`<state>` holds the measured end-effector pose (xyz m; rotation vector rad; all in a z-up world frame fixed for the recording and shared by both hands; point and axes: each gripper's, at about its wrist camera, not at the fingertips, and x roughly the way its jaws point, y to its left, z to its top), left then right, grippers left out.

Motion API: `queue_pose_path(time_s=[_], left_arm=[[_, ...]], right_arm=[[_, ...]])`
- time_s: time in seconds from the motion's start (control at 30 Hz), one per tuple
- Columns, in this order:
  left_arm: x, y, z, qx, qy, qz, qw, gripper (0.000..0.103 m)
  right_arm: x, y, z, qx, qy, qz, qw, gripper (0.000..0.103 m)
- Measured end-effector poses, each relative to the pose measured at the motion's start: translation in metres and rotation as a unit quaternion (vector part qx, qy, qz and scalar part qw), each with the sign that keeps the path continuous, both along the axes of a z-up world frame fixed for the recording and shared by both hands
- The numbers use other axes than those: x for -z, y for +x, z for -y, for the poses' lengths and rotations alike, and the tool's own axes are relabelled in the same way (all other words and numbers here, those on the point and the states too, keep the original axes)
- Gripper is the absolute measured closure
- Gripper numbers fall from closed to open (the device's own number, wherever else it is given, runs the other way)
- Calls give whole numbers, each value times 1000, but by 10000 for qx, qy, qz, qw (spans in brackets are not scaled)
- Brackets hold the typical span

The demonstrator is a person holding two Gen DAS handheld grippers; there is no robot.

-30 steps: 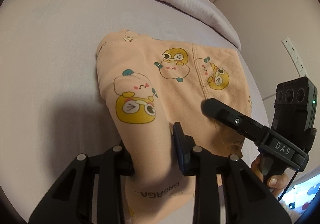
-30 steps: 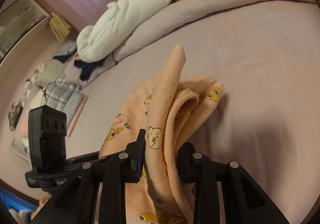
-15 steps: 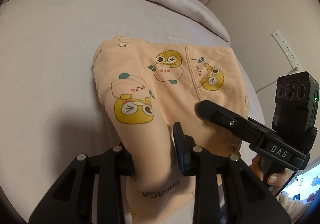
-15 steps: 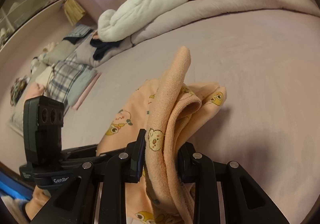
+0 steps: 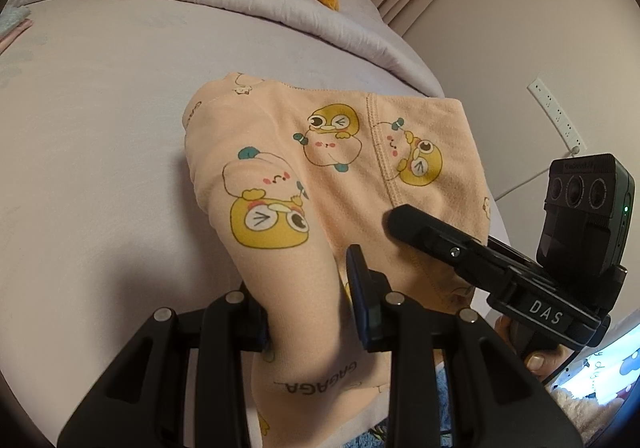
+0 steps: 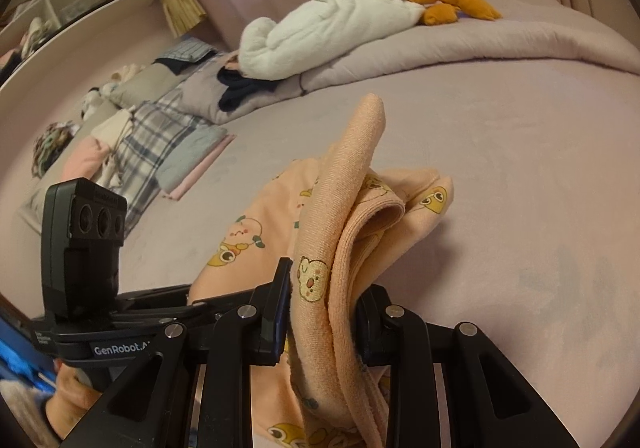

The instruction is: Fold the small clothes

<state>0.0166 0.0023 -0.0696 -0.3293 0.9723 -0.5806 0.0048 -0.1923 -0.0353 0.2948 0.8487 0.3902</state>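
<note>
Peach garment [image 5: 320, 168] with yellow cartoon prints, partly lifted off the bed [image 5: 100, 88]: far part lying flat on the lilac cover, near edge raised in both tools. Left gripper [image 5: 308, 304] clenched on a bunched near corner, cloth pinched between the jaws and hanging below them. Right gripper [image 6: 320, 308] clamped on the other near edge, a ribbed strip of the cloth standing up past the jaws and drooping over.

Likely the carry-over of a fold: near edge taken up and brought toward the far edge. To do it well: keep both grips level and evenly apart so the raised edge stays taut, bring it over the flat part, line up edge on edge, lower before letting go. Risk, by judgement: the loose strip at the right side flopping inward and leaving a lump.

Open room: plenty of bare bed to the left and ahead. Bed edge close on the right side of the garment, wall just beyond it. Rolled quilt [image 6: 460, 44] with a white plush toy [image 6: 328, 28] well beyond; stacked folded clothes [image 6: 168, 144] far off to the left.
</note>
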Motion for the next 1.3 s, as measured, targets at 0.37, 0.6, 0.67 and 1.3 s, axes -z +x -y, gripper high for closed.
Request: queue_pose_path(time_s=[0.37,0.6,0.67,1.3], left_arm=[[-16,-33,-37,-347,-78,217,9991,74],[-18,-48,-51,-513,-122,241,9983,74],[-19,-49,-54,-553,-141,243,9981,74],[-29,-63,-66,-768,-96,394,9962,74]], right_arm=[[-16,-12,-32,-396,-199,275,9986,74],[-20,-15,-51,-624,-290,346,9970,74],[-21,-15,-56,-690,-319,355,9965,74],[-31,-12,-83,-991,-531,529,9923,74]])
